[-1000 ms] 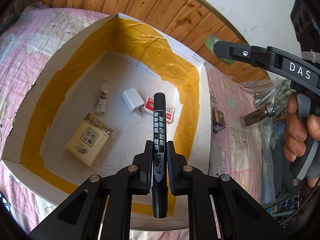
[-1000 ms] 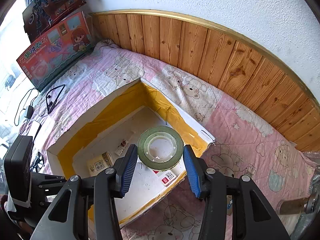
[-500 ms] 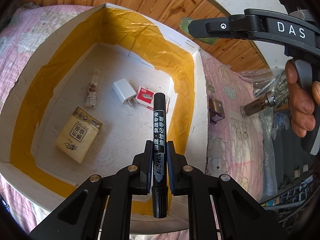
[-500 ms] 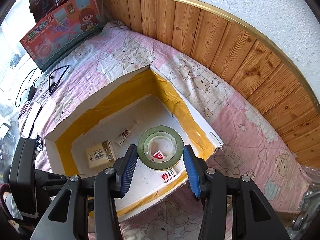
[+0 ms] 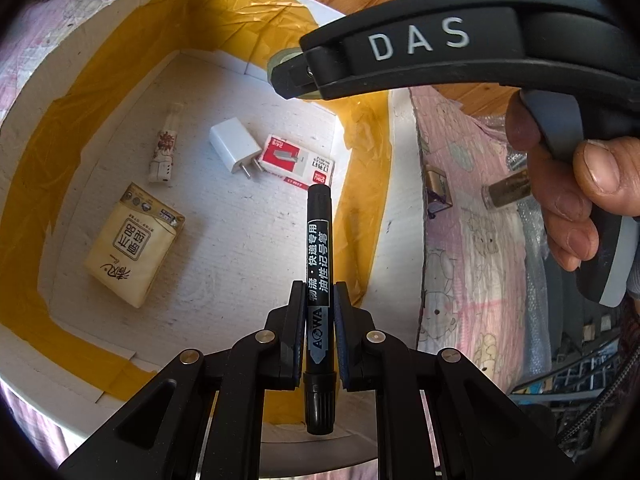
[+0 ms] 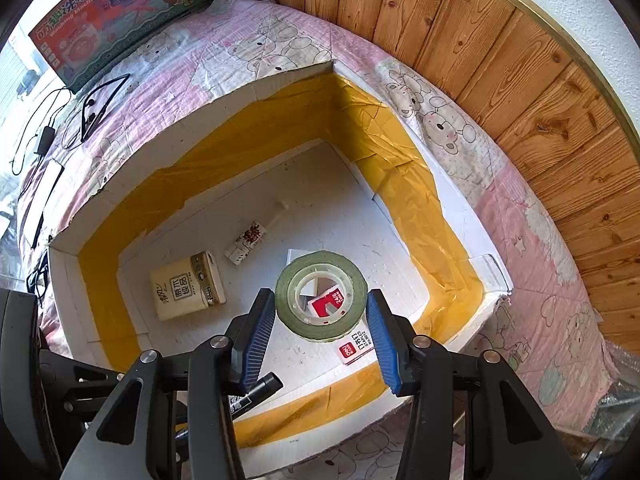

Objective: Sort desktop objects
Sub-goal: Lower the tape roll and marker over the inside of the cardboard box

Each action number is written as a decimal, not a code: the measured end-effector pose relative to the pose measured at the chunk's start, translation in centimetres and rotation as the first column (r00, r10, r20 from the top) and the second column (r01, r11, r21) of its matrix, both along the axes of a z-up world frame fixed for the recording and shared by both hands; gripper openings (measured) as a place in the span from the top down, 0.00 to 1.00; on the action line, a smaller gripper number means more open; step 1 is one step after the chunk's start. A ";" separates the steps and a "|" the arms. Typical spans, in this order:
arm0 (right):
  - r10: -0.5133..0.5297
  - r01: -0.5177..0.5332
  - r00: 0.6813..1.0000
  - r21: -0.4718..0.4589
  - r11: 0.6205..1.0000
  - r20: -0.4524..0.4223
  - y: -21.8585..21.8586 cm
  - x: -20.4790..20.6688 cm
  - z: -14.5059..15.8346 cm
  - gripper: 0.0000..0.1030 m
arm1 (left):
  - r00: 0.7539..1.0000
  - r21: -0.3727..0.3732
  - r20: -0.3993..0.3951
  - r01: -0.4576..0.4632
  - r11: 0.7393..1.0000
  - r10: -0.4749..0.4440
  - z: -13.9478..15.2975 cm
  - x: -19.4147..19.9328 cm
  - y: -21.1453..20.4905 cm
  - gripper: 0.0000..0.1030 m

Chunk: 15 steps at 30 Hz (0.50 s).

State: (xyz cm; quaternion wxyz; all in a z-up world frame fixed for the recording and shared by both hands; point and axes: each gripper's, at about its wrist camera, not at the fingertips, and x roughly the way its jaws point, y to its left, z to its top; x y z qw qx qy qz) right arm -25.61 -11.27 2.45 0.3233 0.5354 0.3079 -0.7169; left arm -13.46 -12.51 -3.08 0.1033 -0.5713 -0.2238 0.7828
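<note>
My left gripper is shut on a black marker and holds it above the near right part of a white foam box lined with yellow tape. My right gripper is shut on a green tape roll and holds it over the box; its arm crosses the top of the left wrist view. On the box floor lie a tissue pack, a white charger, a red staple box and a small white tube.
The box sits on a pink bear-print quilt against a wooden wall panel. A toy box and cables lie at the far left. A small padlock and a metal cylinder lie right of the box.
Both grippers have moved lower and closer over the box, which looks larger. The right gripper with the tape roll has come over the box interior. Both grips are unchanged.
</note>
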 end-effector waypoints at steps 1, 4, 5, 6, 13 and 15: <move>0.003 -0.003 1.000 0.012 1.000 -0.005 -0.2 -0.2 -0.2 0.53 | 1.000 0.002 0.007 -0.002 1.000 0.002 -0.1 0.0 -0.1 0.86; 0.013 -0.012 1.000 0.048 0.999 -0.019 -0.9 -1.0 -0.7 0.53 | 1.000 0.033 0.028 -0.007 0.999 0.006 -0.5 -0.1 -0.2 0.86; 0.017 -0.016 1.000 0.060 0.998 -0.022 -1.1 -1.3 -0.8 0.53 | 0.999 0.035 0.031 -0.007 0.999 0.006 -0.5 -0.1 -0.2 0.86; 0.019 -0.017 1.000 0.068 0.998 -0.025 -1.3 -1.6 -0.9 0.53 | 0.999 0.035 0.032 -0.007 0.999 0.006 -0.5 -0.1 -0.2 0.86; 0.025 -0.019 0.999 0.118 0.993 -0.045 -2.1 -3.4 -1.9 0.53 | 0.999 0.055 0.050 -0.013 0.998 0.011 -0.8 0.1 -0.3 0.86; 0.020 -0.014 0.999 0.124 0.992 -0.044 -2.1 -3.7 -2.4 0.53 | 0.998 0.063 0.055 -0.020 0.998 0.016 -0.9 0.1 -0.4 0.87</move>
